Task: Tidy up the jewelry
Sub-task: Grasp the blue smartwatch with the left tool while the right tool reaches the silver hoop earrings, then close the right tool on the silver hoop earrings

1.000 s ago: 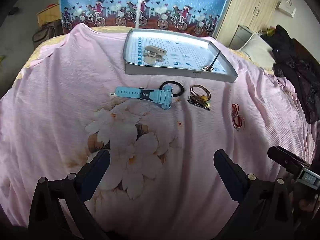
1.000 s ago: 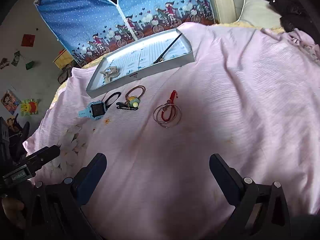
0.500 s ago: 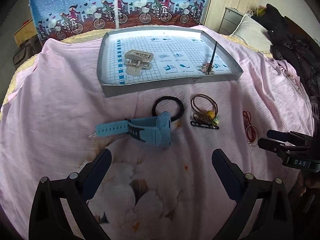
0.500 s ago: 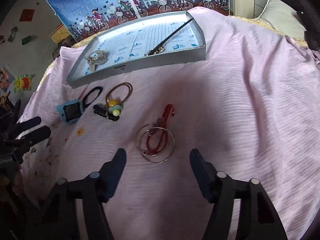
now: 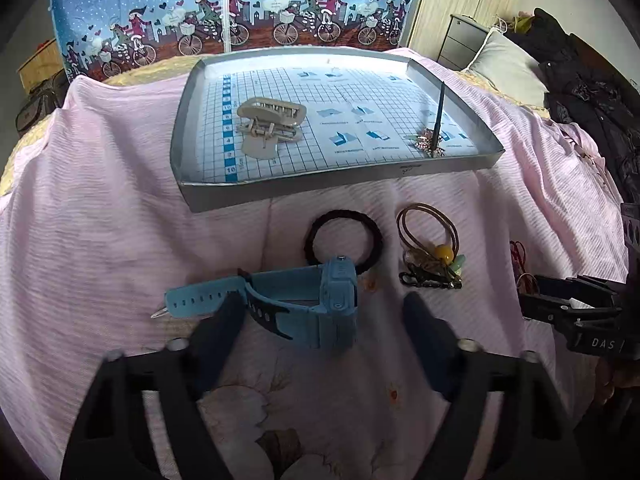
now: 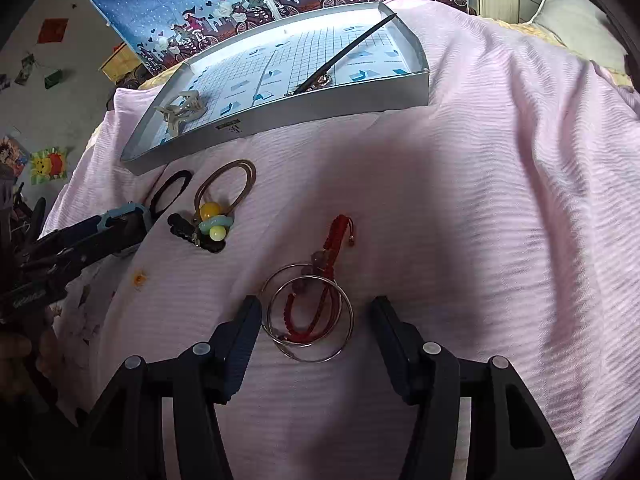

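Blue watch (image 5: 304,304) lying between spread left claw (image 5: 324,312) fingers; silver bangles (image 6: 308,316) between parted right claw (image 6: 316,316) fingers, on bed.

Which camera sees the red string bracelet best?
The right wrist camera: the red string bracelet lies whole through the silver rings, between the open right gripper fingers. The left wrist camera shows only a red sliver at the edge.
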